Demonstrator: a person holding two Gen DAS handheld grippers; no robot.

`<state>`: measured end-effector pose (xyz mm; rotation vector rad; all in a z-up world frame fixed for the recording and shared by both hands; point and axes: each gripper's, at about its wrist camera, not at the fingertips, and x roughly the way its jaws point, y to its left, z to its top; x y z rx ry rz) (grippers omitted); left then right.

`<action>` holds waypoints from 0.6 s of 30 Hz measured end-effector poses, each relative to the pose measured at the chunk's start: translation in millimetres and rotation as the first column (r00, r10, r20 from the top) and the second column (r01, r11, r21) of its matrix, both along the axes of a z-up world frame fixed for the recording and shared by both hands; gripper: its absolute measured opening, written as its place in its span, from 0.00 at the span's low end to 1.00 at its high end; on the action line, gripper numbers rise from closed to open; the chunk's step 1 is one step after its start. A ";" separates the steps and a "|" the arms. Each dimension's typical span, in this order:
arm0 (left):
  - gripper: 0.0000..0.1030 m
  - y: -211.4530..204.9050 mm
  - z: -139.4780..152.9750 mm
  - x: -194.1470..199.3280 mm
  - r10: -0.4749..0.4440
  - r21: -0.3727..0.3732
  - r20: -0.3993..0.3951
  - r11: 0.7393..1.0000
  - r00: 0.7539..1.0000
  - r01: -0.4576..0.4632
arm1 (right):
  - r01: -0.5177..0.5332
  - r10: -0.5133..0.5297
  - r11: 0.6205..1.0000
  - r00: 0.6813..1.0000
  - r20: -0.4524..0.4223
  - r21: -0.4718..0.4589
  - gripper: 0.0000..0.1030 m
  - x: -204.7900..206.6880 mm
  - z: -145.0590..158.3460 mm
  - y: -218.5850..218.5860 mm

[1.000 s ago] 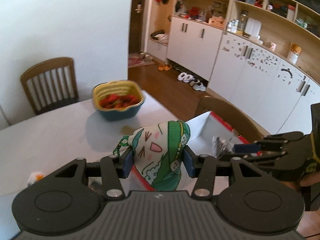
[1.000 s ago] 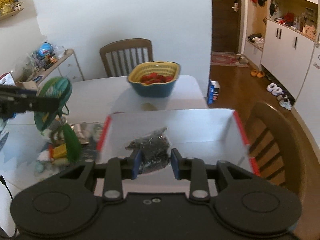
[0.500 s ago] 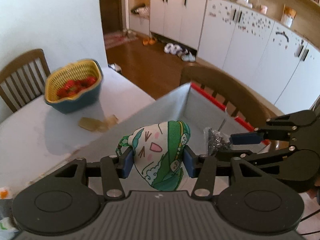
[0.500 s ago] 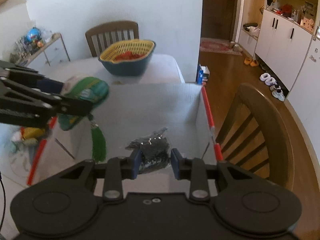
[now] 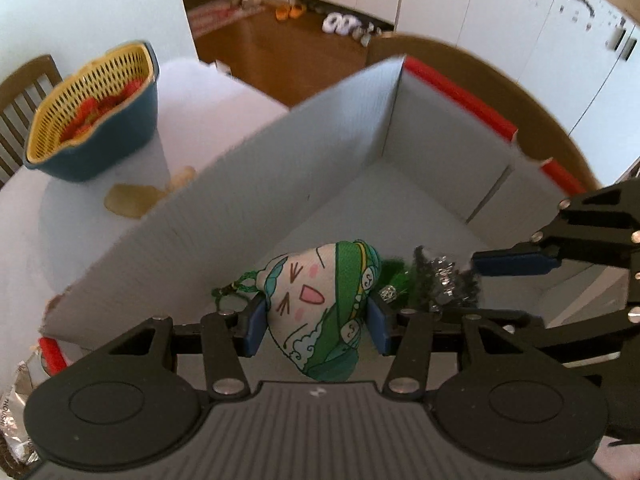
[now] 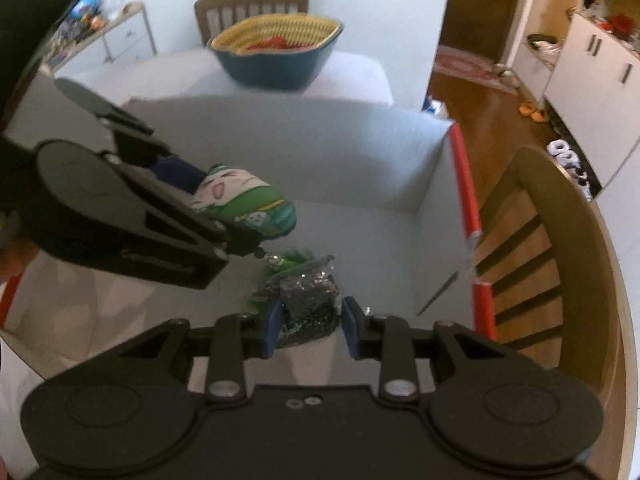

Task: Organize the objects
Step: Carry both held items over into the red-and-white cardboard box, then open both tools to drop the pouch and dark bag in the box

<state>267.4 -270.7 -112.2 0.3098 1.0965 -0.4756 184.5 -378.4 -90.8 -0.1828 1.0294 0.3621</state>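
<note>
over the box (image 5: 248,184), left gripper (image 5: 316,322) clamps a pouch (image 5: 316,300); right gripper (image 6: 308,322) pinches a sparkly bag (image 6: 308,304).

The left gripper (image 5: 316,322) has a matte black body with a ribbed grey plate in the middle, and a small white mark sits at the plate's top edge. Each side carries one large round disc, flat black link arms with silver screws at the joints, and fingers (image 5: 254,326) covered with blue pads. The right gripper (image 6: 308,326) has the same build, with two small silver rings on its centre plate.
</note>
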 end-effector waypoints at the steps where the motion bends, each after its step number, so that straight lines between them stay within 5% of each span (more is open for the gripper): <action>1: 0.49 0.0 -4.3 2.1 -0.001 0.011 -0.013 1.000 1.000 0.001 | -0.008 0.007 1.000 1.000 -0.008 -0.009 0.30 2.1 -2.3 1.6; 11: 0.52 7.7 -22.0 10.7 0.018 0.023 -0.093 1.000 0.995 -0.016 | -0.045 0.043 0.998 0.997 -0.064 -0.032 0.31 12.9 -15.7 11.9; 18: 0.63 7.8 -19.2 14.0 0.019 0.034 -0.092 0.999 0.996 -0.016 | -0.048 0.044 0.998 0.996 -0.079 -0.040 0.37 10.2 -19.0 12.7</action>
